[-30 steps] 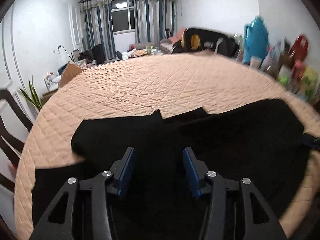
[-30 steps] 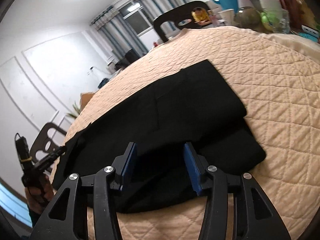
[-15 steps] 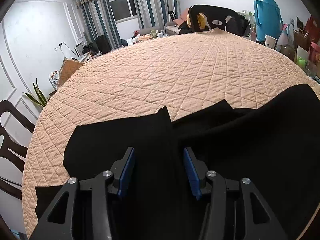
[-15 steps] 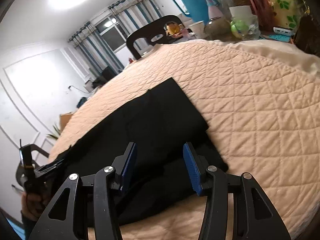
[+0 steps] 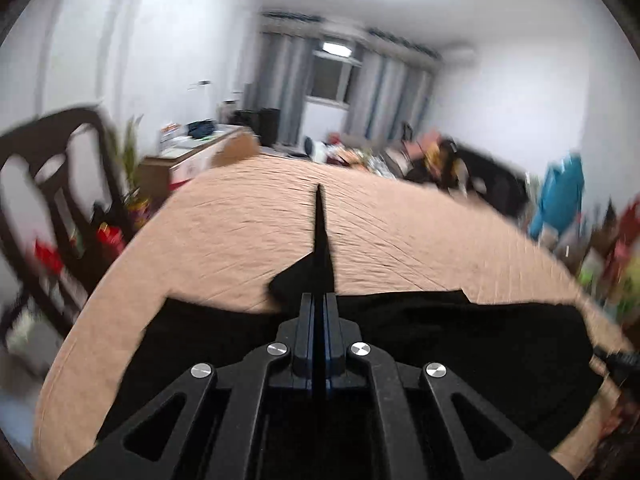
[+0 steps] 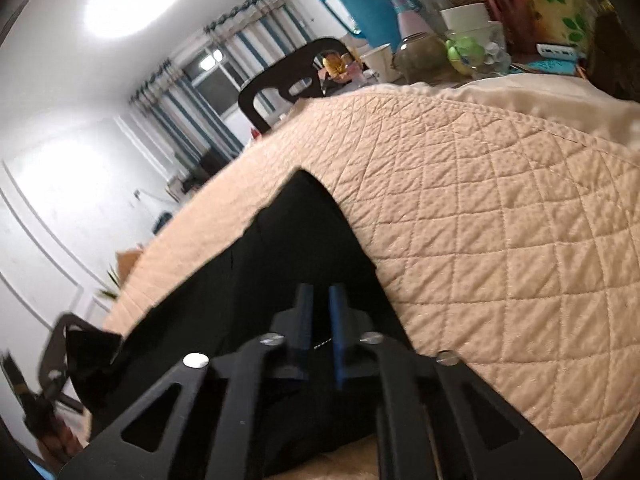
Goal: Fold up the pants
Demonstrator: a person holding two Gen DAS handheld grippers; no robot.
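the right gripper [image 6: 320,312] has just closed its fingers on black pants [image 6: 296,248] over the quilted cover [image 6: 500,208].

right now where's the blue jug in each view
Left wrist: blue jug at the right edge, blurred, past the quilt's far side.
Right wrist: jug at top centre, among the clutter behind the quilt.
Shared landmark: striped curtains round the window.

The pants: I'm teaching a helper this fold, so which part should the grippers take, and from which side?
Take the pants by their near edge, one pinch toward each end, coming in low from the near side of the table. The cloth lies flat, so only an edge offers a thin lip. Both grippers have just been closing there: the left gripper and right gripper each pinch a fold.
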